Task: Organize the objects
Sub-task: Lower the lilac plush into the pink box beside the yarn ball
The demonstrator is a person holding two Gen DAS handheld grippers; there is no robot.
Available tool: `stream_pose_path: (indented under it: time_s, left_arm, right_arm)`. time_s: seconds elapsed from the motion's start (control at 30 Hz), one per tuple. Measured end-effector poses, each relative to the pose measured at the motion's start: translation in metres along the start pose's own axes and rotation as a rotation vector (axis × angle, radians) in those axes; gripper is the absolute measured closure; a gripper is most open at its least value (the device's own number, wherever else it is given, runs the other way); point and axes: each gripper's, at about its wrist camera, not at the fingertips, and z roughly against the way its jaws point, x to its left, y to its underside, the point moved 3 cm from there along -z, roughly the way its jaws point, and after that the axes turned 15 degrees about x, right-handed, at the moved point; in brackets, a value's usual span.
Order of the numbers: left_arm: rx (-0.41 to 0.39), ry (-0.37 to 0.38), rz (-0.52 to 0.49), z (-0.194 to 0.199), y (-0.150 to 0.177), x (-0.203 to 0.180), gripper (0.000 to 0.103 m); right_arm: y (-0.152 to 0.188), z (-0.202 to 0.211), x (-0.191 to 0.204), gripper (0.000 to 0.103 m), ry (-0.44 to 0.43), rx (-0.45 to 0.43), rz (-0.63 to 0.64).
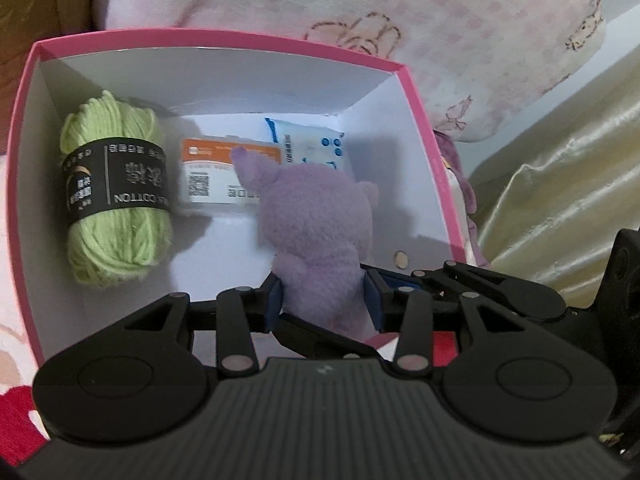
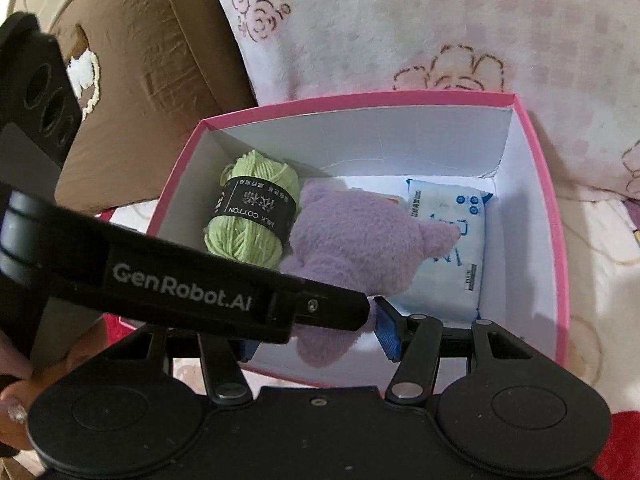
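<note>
Inside the pink box (image 1: 24, 152), viewed from the left wrist camera, three things already lay stored. At nine o'clock rested a green yarn ball (image 1: 114, 196) with a black label, against the left wall. Toward twelve o'clock lay an orange-and-white packet (image 1: 212, 176), flat on the white floor, and just beside it at one o'clock a blue-and-white tissue pack (image 1: 308, 140). At the centre a purple plush toy (image 1: 320, 224) hung over the floor, one ear overlapping the orange packet. The left gripper (image 1: 324, 300) pinched the toy's lower body between its blue pads, the jaws partly spread around the soft fur.

From the right wrist camera, the same box (image 2: 560, 240) showed yarn (image 2: 256, 216) at ten o'clock, toy (image 2: 352, 240) centred, tissue pack (image 2: 448, 248) at two o'clock. The right gripper (image 2: 320, 340) sat at six o'clock with one blue pad just beside the toy's foot; whether it pressed the toy could not be told, since the left gripper's black arm crossed in front.

Judging by this, the tidying looked well advanced: three things stowed, the toy in the box but not yet let go
</note>
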Motion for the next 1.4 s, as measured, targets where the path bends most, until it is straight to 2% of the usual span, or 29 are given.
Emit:
stream_pose_path:
  time_s: [0.17,0.4,0.63,0.77,0.87,0.93,1.0,1.13,1.27,1.4]
  left_arm:
    - [0.043,-0.016,0.036,-0.007,-0.002,0.017,0.061]
    - [0.043,-0.059,0.072,-0.012,-0.007,0.039,0.059]
    - [0.024,-0.157,0.010,-0.020,-0.006,0.040,0.064]
    - [0.020,-0.156,0.017,-0.027,-0.005,0.046,0.066]
    - [-0.022,-0.202,0.019,-0.034,-0.005,0.044,0.066]
    - [-0.043,-0.224,0.016,-0.038,-0.004,0.042,0.067]
    - [-0.041,-0.215,0.030,-0.042,-0.005,0.040,0.067]
    - [-0.033,-0.146,0.091,-0.042,-0.002,0.041,0.067]
    - [-0.080,-0.181,0.075,-0.028,0.008,0.036,0.067]
    - [-0.121,-0.178,0.051,-0.009,0.023,0.028,0.066]
  right_arm:
    - [-0.007,-0.017,0.003,0.042,-0.025,0.064,-0.031]
    - [-0.020,-0.043,0.010,0.042,-0.039,0.100,-0.025]
    - [-0.019,-0.056,0.003,0.032,-0.086,0.124,-0.005]
    - [-0.015,-0.053,-0.009,0.032,-0.079,0.101,-0.002]
    - [-0.009,-0.056,-0.021,0.032,-0.072,0.084,-0.045]
    - [-0.005,-0.056,-0.030,0.039,-0.078,0.062,-0.066]
    - [-0.002,-0.053,-0.033,0.044,-0.097,0.052,-0.071]
    - [0.009,-0.040,-0.033,0.046,-0.084,0.015,-0.044]
    - [0.021,-0.013,-0.030,0.046,-0.055,-0.062,0.001]
    - [0.032,0.013,-0.028,0.046,-0.027,-0.133,0.037]
